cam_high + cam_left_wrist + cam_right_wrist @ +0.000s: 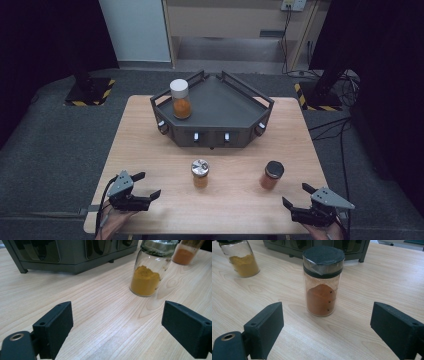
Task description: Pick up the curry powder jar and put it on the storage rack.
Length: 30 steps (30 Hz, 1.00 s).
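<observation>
both claws (150, 186) (295, 196) wide apart near table (150, 140) front edge, jars (200, 173) ahead.

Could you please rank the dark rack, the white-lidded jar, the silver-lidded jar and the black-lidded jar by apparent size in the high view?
1. dark rack, by far the largest.
2. white-lidded jar, which looks somewhat bigger.
3. silver-lidded jar and black-lidded jar: too alike to rank.

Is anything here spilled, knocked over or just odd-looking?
Nothing is spilled or tipped. All three jars stand upright: one on the rack, two on the table. Only the black-lidded jar has clear film wrinkled under its lid.
</observation>
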Each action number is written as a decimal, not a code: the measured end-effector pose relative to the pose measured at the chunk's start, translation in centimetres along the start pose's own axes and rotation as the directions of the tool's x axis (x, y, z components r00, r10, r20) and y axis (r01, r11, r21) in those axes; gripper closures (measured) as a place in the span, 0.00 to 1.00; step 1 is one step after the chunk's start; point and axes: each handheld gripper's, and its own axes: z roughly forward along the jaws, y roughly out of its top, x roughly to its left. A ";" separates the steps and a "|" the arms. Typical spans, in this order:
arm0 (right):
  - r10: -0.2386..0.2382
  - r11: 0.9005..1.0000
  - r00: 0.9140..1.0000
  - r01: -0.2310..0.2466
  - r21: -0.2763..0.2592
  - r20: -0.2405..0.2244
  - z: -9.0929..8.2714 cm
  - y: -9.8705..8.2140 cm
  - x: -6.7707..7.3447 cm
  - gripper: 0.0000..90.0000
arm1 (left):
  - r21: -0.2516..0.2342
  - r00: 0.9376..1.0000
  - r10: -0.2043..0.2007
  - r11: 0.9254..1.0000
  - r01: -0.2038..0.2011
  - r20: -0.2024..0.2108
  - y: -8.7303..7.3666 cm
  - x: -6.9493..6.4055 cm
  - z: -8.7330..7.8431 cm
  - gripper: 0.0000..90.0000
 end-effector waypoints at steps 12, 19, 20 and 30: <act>-0.003 1.000 1.000 0.003 0.000 -0.003 0.0 0.0 0.0 0.13 | -0.009 1.000 0.002 1.000 -0.003 -0.026 -0.4 -0.2 -0.3 0.08; -0.002 1.000 1.000 0.002 -0.001 -0.003 0.1 0.0 0.0 0.13 | -0.040 0.997 -0.030 0.999 0.027 -0.067 -0.9 -0.6 -1.1 0.05; -0.001 1.000 1.000 0.001 0.003 -0.004 0.1 0.1 0.0 0.13 | -0.045 0.997 -0.036 0.998 0.034 -0.064 -0.9 -0.5 -1.2 0.04; -0.002 1.000 1.000 0.002 0.002 -0.006 0.0 0.0 0.0 0.13 | -0.041 0.998 -0.035 0.999 0.033 -0.060 -1.0 -0.6 -1.5 0.04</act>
